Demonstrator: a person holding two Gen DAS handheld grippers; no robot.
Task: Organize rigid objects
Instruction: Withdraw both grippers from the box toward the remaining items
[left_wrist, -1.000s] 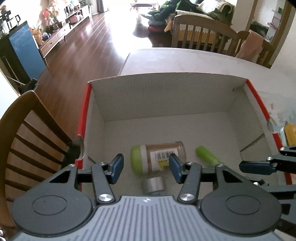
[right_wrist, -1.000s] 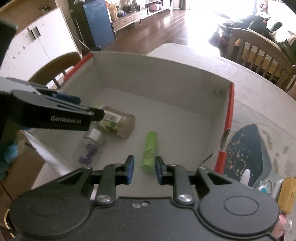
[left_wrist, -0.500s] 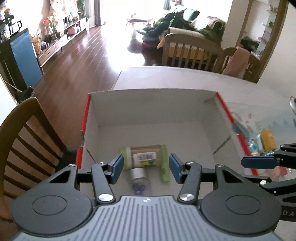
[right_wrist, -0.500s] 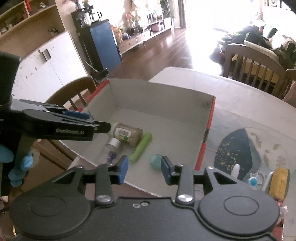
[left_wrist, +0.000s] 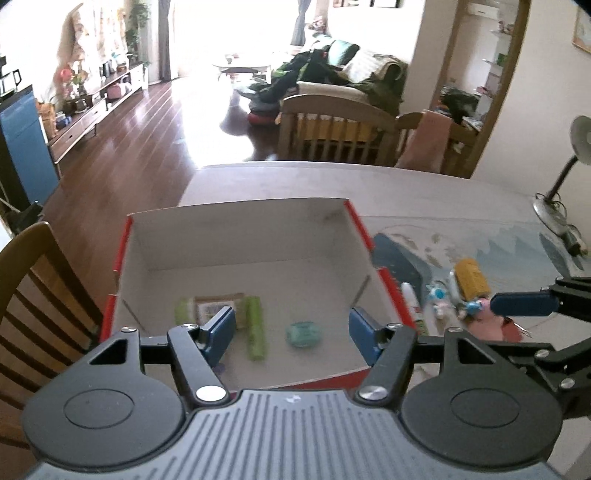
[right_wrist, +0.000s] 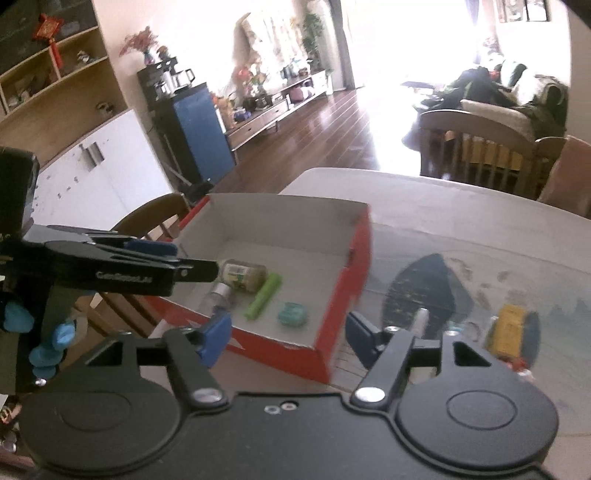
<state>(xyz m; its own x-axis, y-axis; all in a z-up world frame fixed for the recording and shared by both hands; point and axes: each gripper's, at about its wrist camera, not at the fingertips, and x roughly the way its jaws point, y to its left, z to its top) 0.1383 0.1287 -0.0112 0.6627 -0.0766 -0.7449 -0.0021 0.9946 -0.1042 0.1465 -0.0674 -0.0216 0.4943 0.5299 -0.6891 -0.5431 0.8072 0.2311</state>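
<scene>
A red box with white inside (left_wrist: 236, 218) stands on the table. In it lie a jar with a green lid (left_wrist: 207, 308), a green tube (left_wrist: 255, 332) and a small teal object (left_wrist: 303, 334). The right wrist view shows the box (right_wrist: 345, 295) with the jar (right_wrist: 243, 275), tube (right_wrist: 264, 297), teal object (right_wrist: 293, 314) and a small clear bottle (right_wrist: 219, 297). My left gripper (left_wrist: 291, 328) hangs above the box's near edge, jaws opening, nothing between them. My right gripper (right_wrist: 288, 334) is over the box's near right corner, jaws opening and empty.
Right of the box, on a blue patterned mat (left_wrist: 406, 258), lie a yellow object (left_wrist: 471, 282), a white tube (left_wrist: 408, 299) and small blue-white pieces (left_wrist: 437, 295). A wooden chair (left_wrist: 37, 295) stands left of the box, more chairs (left_wrist: 332, 125) beyond the table, a desk fan (left_wrist: 580, 147) far right.
Both grippers have drawn back and up from the box. The right jaws went from nearly shut to wide, and the teal object now lies in the box. The left jaws widened too.
</scene>
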